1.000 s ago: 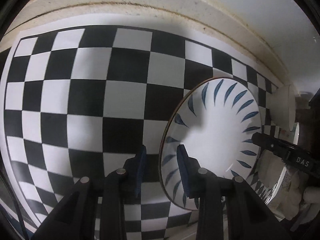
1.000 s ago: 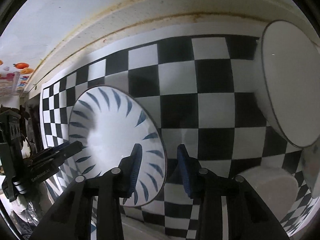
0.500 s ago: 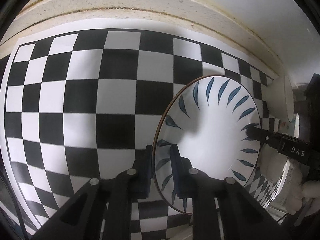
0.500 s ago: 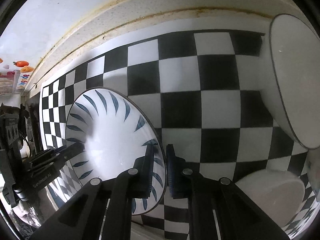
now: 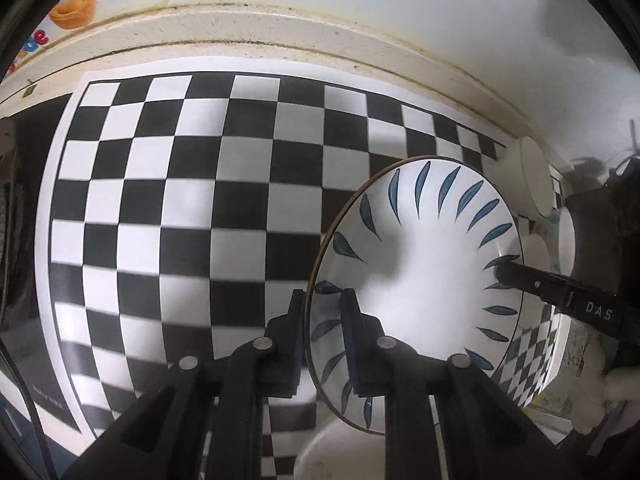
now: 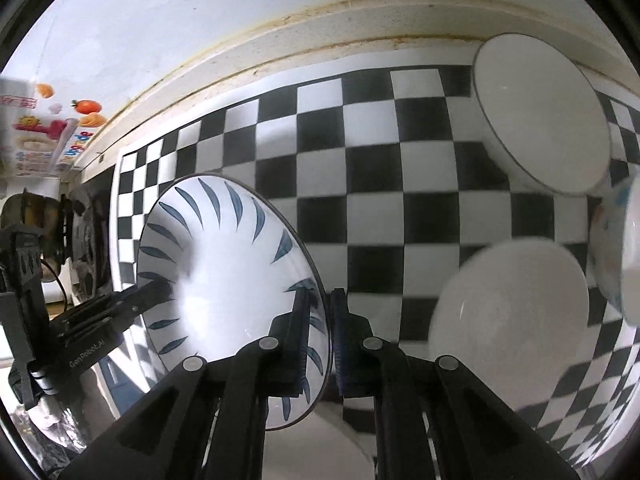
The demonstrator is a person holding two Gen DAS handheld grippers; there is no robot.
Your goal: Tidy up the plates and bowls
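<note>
A white plate with blue leaf strokes [image 5: 424,264] [image 6: 224,276] hangs tilted a little above the checkered mat [image 5: 192,208] [image 6: 380,184]. My left gripper [image 5: 323,316] is shut on the plate's left rim, one finger on each side of the edge. My right gripper [image 6: 320,320] is shut on the opposite rim. Each gripper also shows in the other's view: the right gripper [image 5: 560,292] reaches in at the plate's right edge, and the left gripper [image 6: 116,308] at its left edge.
Right of the plate stand a white bowl [image 6: 540,120] near the wall, a second white bowl [image 6: 508,316] nearer me and a patterned bowl [image 6: 616,248] at the edge. Another white bowl [image 5: 320,452] lies below the plate. A cream ledge [image 5: 280,36] borders the mat.
Both grippers closed onto the plate's rim from open, then rose with it. The mat now looks farther away and more of the wall and bowls shows.
</note>
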